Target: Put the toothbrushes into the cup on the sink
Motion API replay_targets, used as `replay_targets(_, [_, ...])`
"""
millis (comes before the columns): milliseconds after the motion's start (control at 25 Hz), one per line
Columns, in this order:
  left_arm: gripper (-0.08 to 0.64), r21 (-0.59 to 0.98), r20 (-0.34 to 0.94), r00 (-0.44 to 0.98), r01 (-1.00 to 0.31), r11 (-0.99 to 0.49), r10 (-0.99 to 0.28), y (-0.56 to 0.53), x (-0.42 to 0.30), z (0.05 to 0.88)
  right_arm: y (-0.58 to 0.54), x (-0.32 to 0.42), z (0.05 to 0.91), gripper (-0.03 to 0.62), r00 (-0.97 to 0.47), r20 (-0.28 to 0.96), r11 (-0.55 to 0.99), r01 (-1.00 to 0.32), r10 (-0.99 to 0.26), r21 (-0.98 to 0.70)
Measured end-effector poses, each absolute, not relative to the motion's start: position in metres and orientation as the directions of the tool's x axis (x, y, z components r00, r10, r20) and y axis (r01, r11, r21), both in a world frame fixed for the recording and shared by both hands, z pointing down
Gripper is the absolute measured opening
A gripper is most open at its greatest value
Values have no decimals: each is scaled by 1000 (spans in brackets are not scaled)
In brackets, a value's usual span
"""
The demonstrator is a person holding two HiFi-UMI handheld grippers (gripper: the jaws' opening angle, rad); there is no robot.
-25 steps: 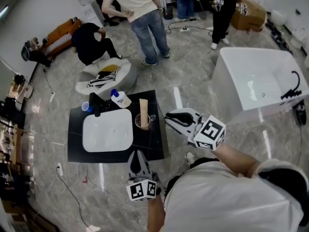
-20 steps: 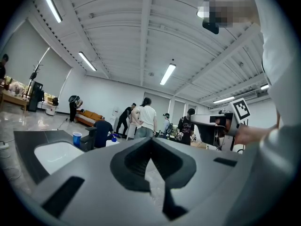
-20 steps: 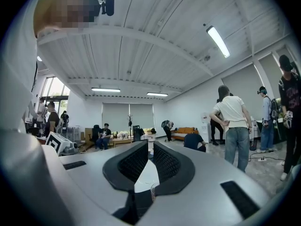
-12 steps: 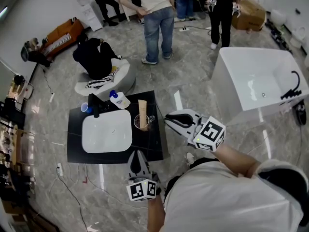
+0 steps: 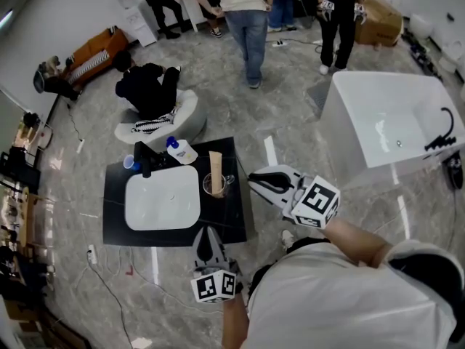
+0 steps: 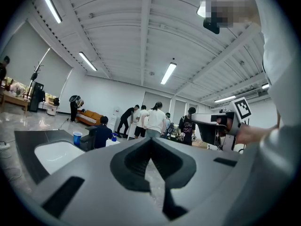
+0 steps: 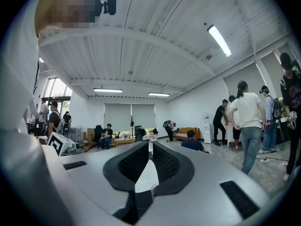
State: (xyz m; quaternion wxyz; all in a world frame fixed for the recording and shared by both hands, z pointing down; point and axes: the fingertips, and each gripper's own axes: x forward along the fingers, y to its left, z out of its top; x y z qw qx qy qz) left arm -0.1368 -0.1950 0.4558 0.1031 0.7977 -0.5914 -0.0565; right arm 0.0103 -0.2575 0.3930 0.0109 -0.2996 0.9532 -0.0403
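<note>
Sink [image 5: 114, 220]: black counter, white basin.
Cup [image 5: 213, 185]: at the basin's 3 o'clock, tan stalk [image 5: 216, 161] upright at it. Toothbrushes not made out; none loose on the counter.
Left gripper [image 5: 206, 233]: at the counter's 6 o'clock, jaws together, empty.
Right gripper [image 5: 253, 177]: at the cup's 3 o'clock, closed, empty.
Stage: brushes already cupped, or lying out of sight; next move unsettled.

Standing here, I can't read a single word or number. The cubes on the left claw [image 5: 205, 233] and the right claw [image 5: 254, 177] bear only black-and-white square patterns — no letters. Any label on the white bottle [image 5: 180, 150] on the black tabletop [image 5: 232, 217], or on the cardboard box [image 5: 381, 22] on the floor, is too small to make out.
</note>
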Motion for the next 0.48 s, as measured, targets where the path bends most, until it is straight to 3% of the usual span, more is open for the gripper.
replay_targets(480, [3,227,27,296,-932,-283,-955,-200,-133,458,-258,11,390,52,-825,-3,825,-564,-564,-47])
